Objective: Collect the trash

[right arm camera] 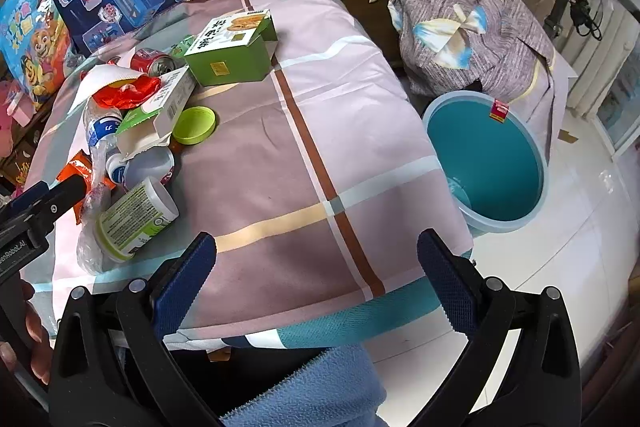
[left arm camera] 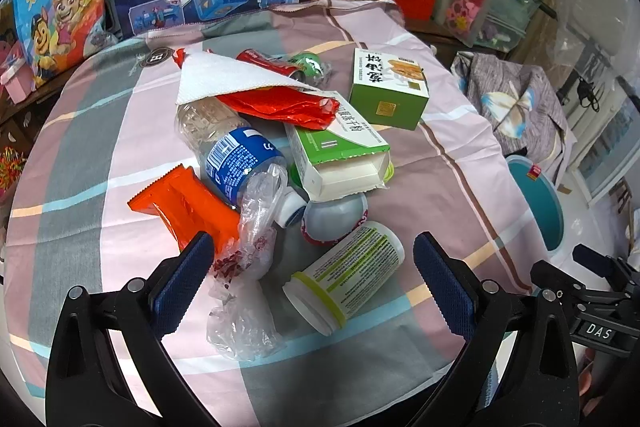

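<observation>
The wide-open, empty left gripper [left arm camera: 312, 267] (nearer than the right) faces the white jar [left arm camera: 346, 273], lying slantwise at the table's near edge.

Left wrist looks down close on the trash pile [left arm camera: 280, 163]; right, farther, shares it

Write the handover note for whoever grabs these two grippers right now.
Left gripper: open, empty, hovering over the near end of the trash pile, above the white canister and clear plastic bag.
Right gripper: open, empty, above the bare tablecloth.
Teal bin stands on the floor to the right of the table; it looks almost empty.
Done: apparently nothing.
Left: bottle, boxes, wrappers, can, lid.
</observation>
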Available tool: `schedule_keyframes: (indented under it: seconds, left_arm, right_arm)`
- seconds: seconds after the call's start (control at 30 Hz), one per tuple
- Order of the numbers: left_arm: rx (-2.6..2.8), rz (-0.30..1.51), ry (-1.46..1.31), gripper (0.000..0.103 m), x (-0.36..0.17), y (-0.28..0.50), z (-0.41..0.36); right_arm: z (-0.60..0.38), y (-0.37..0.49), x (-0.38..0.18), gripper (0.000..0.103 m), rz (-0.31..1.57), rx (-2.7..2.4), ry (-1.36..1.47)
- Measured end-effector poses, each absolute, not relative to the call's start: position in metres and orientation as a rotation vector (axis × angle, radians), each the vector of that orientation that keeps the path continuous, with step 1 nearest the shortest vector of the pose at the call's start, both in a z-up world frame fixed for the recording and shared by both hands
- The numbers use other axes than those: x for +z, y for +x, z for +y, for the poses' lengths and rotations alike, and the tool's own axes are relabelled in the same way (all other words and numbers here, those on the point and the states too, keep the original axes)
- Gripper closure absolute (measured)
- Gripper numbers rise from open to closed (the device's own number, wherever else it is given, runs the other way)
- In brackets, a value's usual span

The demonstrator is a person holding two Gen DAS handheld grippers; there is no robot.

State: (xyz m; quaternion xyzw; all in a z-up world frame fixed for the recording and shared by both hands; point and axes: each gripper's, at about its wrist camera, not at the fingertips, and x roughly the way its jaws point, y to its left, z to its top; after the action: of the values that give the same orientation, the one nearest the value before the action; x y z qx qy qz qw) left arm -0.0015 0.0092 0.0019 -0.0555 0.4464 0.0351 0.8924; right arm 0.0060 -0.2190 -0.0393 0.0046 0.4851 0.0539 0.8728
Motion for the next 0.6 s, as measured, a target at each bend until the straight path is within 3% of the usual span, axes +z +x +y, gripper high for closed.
schedule_keyframes:
  seconds: [0.6]
  left_arm:
    - [0.074, 0.915, -0.113, 0.004, 0.0044, -0.0047, 0.0097]
  right_arm:
    - [-0.2226, 0.0049, -0.0401, 0.006, 1.013, 0.101, 0.009]
